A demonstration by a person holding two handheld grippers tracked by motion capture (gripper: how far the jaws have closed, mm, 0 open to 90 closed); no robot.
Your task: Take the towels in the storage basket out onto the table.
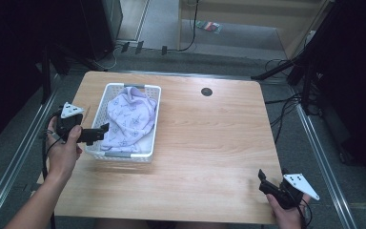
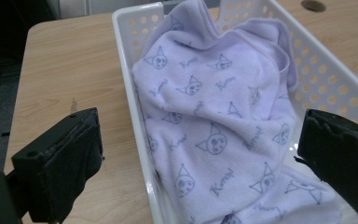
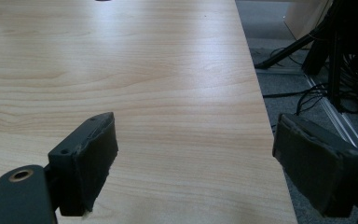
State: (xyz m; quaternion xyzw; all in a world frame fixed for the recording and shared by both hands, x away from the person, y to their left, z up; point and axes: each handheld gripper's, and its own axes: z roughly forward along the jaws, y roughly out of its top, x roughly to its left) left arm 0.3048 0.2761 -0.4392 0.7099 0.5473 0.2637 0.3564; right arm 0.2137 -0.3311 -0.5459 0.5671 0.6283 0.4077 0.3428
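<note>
Pale wood-grain desk [image 1: 209, 138] carries a white perforated plastic basket [image 1: 109, 93] at its left, with a soft lilac cloth [image 1: 131, 117] printed with little cat faces crumpled inside. Your left gripper [image 1: 97, 133] hangs at the basket's near left wall, jaws spread wide and empty, straddling that wall in its own view. Clear the rim first, then pinch a raised fold of the fleecy fabric, not the stiff wall. Your right gripper [image 1: 267, 183] waits wide open, empty, near the desk's front right corner.
</note>
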